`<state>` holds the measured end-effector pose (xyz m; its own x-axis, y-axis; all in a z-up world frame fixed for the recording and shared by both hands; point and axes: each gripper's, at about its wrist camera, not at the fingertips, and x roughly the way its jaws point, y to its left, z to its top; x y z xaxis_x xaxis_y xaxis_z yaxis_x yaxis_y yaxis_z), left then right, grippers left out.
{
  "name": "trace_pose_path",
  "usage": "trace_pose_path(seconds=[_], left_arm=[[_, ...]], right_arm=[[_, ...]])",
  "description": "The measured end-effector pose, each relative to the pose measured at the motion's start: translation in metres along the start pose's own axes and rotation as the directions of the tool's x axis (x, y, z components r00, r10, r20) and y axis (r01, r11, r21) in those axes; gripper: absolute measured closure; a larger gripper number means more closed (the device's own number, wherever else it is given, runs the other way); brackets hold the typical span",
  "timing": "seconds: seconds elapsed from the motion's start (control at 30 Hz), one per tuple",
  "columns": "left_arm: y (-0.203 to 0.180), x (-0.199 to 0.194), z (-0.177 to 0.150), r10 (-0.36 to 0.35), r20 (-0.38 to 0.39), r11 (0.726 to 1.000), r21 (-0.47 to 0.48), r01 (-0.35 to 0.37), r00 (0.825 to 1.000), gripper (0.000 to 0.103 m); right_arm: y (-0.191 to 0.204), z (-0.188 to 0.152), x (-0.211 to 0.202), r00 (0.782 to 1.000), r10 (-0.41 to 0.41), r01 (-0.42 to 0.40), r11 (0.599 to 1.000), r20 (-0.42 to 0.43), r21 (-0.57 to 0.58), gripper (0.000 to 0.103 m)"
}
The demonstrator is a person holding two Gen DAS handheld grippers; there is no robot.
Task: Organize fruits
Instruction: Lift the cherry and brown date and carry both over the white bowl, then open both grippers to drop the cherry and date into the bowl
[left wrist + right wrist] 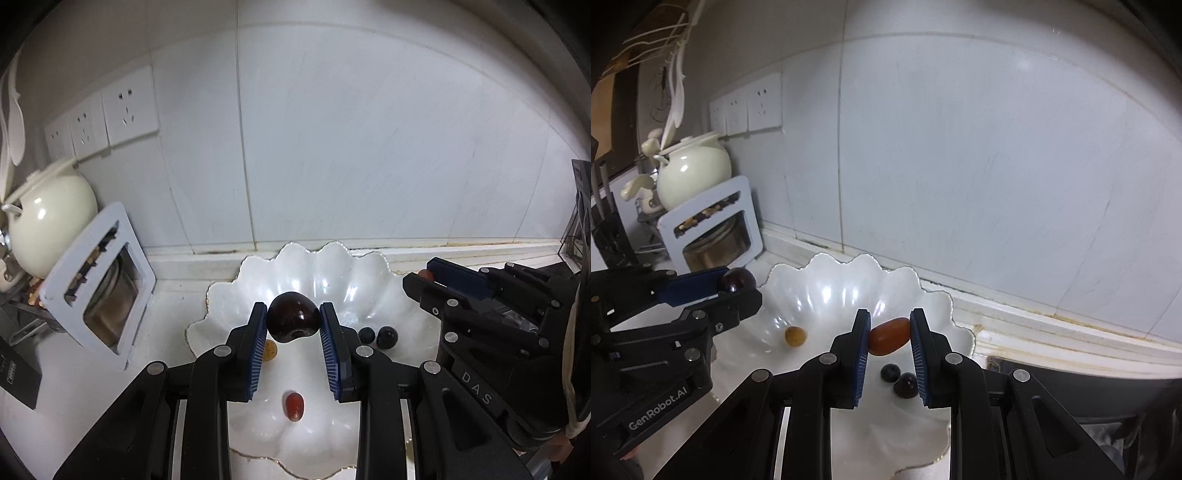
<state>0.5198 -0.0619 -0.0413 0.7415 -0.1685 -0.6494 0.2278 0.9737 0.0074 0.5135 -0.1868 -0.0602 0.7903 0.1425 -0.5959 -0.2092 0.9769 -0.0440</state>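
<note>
My left gripper (293,321) is shut on a dark red plum (293,320) and holds it above the white scalloped plate (373,273). My right gripper (889,336) is shut on an oblong red-orange tomato (889,336) above the same plate (820,280). On the plate lie a small yellow fruit (795,336), two dark berries (899,378) and, in the left wrist view, a small red fruit (293,406). The right gripper shows at the right of the left wrist view (424,278). The left gripper with the plum shows at the left of the right wrist view (738,282).
A cream ceramic pot (48,218) and a white rack (99,284) holding a jar stand at the left. Wall sockets (129,107) sit on the tiled wall behind. A dark stove edge (1071,373) lies right of the plate.
</note>
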Motion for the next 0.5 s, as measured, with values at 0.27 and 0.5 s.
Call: trace_pose_path(seconds=[0.27,0.5], left_arm=[[0.005,0.035,0.004,0.001,-0.095,0.999,-0.033,-0.004,0.996,0.074],[0.008,0.052,0.011,0.016,-0.137,0.999,-0.044,-0.022,0.99,0.068]], right_arm=[[-0.006,0.006,0.033,0.997,0.02,-0.019,1.0,-0.076,0.024,0.079],[-0.012,0.005,0.053,0.992,0.021,-0.014,0.998,-0.126,0.055,0.079]])
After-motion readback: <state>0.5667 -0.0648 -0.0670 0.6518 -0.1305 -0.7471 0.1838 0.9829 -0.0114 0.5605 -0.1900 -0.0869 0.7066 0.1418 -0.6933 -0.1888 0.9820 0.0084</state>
